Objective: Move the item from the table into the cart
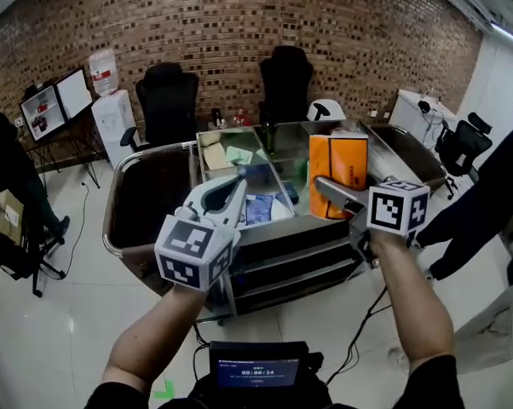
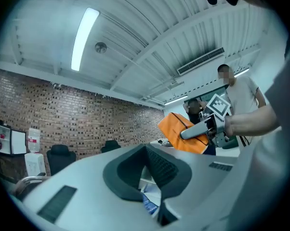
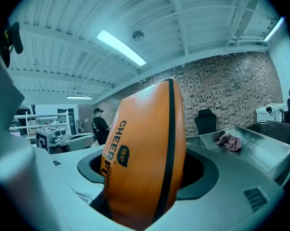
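Nearest: left gripper (image 1: pixel 238 184), jaws together on nothing, over near edge of cart (image 1: pixel 299 267). Just right of it: right gripper (image 1: pixel 329 190), jaws wide and clamped on orange pack (image 1: pixel 342 169). Hangs upright in the air above cart's right-middle compartments. Further in: papers (image 1: pixel 227 154) and blue packet (image 1: pixel 258 210) in middle compartments, pink cloth (image 3: pixel 229 141) in a cart bin. Beyond far edge: black chairs (image 1: pixel 167 100), brick wall (image 1: pixel 239 24).
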{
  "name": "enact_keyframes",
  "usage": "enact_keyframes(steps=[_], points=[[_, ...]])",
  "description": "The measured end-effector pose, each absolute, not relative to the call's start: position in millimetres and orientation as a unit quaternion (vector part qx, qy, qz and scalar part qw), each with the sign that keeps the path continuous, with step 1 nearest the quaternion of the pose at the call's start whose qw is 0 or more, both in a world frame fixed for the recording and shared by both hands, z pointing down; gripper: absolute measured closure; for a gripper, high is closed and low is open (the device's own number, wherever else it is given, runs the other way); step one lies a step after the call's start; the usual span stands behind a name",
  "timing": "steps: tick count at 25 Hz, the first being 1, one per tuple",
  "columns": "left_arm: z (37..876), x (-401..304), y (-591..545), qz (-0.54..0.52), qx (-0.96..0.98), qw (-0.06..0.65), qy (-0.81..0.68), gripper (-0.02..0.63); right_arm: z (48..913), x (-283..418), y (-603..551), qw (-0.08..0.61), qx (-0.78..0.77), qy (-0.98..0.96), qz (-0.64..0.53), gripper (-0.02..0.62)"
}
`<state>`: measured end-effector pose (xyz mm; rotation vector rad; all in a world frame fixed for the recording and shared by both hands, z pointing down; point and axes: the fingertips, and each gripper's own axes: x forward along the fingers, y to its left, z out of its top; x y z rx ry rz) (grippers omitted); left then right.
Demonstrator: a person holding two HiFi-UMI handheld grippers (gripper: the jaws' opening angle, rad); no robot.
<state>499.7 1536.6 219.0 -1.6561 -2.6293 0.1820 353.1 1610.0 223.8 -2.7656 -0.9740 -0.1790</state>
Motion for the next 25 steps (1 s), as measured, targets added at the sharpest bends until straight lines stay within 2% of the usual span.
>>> enact_keyframes(steps=[8, 14, 25], points=[[210.3, 505.0, 1670.3, 0.051, -0.558, 0.014, -0.828, 0.601, 223.1, 365.7, 1800.6, 0.119, -0.936, -0.314, -0.11, 0.25], [206.1, 515.6, 1752.2, 0.034, -0.601, 0.016, -0.799, 0.601, 226.4, 374.4, 1901.7, 0.132, -0.935, -0.303, -0.131, 0.25], [247.3, 562.2, 1913.3, -0.023, -0.607, 0.054, -0.793, 0.601, 311.4, 430.0, 2088.1, 0.212, -0.891, -0.324, -0.238, 0.249]])
